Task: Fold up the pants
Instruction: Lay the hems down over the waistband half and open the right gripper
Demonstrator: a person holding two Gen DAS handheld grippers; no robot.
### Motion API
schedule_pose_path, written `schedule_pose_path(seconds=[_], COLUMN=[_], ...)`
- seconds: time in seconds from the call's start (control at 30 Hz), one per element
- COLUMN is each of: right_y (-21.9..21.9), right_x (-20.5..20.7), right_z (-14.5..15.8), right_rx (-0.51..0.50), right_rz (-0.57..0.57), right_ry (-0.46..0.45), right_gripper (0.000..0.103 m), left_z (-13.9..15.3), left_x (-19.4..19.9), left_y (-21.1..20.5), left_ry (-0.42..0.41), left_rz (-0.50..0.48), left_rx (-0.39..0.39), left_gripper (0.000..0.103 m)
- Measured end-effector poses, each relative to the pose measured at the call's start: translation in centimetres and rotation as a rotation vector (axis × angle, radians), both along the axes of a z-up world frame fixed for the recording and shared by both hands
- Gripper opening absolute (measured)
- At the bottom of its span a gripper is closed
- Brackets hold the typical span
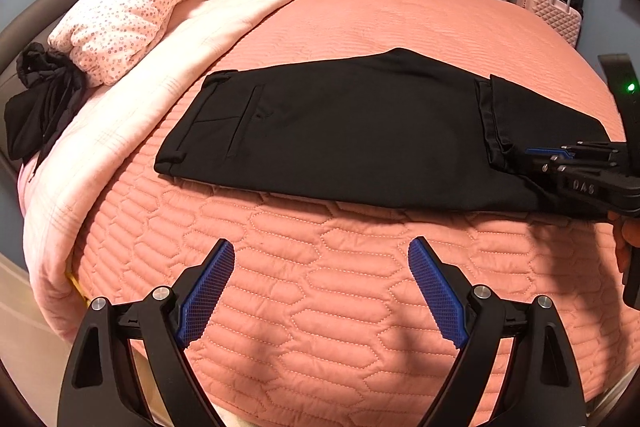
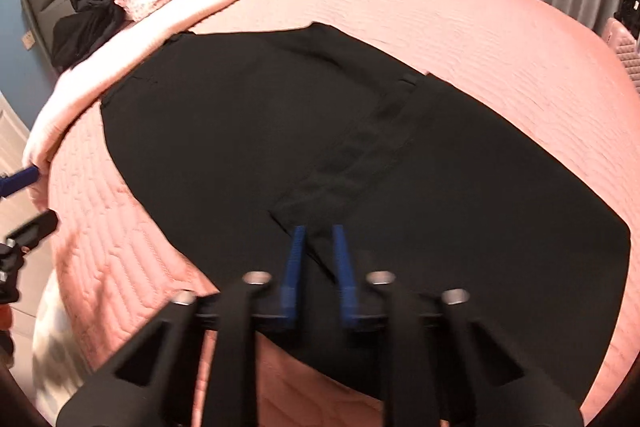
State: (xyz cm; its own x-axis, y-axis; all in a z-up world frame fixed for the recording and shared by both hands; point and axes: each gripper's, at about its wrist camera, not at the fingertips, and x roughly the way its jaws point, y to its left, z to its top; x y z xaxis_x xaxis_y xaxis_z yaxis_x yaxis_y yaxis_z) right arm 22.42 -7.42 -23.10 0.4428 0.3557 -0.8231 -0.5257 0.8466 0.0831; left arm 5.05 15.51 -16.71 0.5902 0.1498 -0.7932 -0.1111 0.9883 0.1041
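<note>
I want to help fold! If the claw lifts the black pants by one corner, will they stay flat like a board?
Probably not. The black pants lie limp and already folded over on the quilt, so they would likely droop. Thin-looking cloth suggests they are light. The right claw pinches just the hem; the rest may slide.

The right claw (image 2: 318, 231) hangs over black pants (image 2: 320, 131) lying folded on a salmon quilted bed (image 2: 500, 59). Its blue fingers (image 2: 295, 259) stand close together; blur hides whether cloth sits between them. The left claw (image 2: 24, 199) peeks in at the frame's left edge.
</note>
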Motion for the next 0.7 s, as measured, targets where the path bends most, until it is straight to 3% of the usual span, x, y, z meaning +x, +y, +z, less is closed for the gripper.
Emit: schedule_pose_path(seconds=[0.17,0.23,0.3,0.33,0.5,0.53,0.6,0.63,0.7], right_y=[1.5,3.1,4.8,4.8,2.6,2.1,0.4,-0.6,-3.6], right_x=[0.7,1.0,1.7,1.3,-1.2,-1.8,-3.3,-4.2,-6.1], right_z=[4.2,3.2,-1.1,-1.9,2.1,2.6,3.1,3.3,3.7], right_rx=[0.088,0.065,-0.062,-0.072,0.038,0.048,0.033,0.031,0.083], right_rz=[0.009,0.067,0.112,0.116,0.034,0.020,-0.018,-0.037,-0.101], right_ry=[-0.074,-0.052,0.054,0.031,-0.052,-0.062,-0.080,-0.102,-0.087], right_gripper=[0.007,0.007,0.009,0.011,0.014,0.017,0.062,0.069,0.072], left_z=[-0.1,-0.1,-0.2,-0.2,-0.2,-0.5,-1.1,-1.2,-1.0], left_x=[0.5,0.5,0.6,0.6,0.3,0.4,0.9,1.0,1.0], left_y=[0.1,0.2,0.1,0.0,0.6,0.7,1.3,1.5,2.0], left_ry=[0.002,0.001,0.006,0.012,-0.004,0.006,0.036,0.043,0.034], left_rz=[0.003,0.004,0.007,0.005,0.005,0.012,0.029,0.038,0.049], left_rx=[-0.005,-0.008,-0.018,-0.019,0.009,0.008,-0.012,-0.021,-0.047], left_gripper=[0.087,0.087,0.087,0.087,0.089,0.089,0.089,0.089,0.089])
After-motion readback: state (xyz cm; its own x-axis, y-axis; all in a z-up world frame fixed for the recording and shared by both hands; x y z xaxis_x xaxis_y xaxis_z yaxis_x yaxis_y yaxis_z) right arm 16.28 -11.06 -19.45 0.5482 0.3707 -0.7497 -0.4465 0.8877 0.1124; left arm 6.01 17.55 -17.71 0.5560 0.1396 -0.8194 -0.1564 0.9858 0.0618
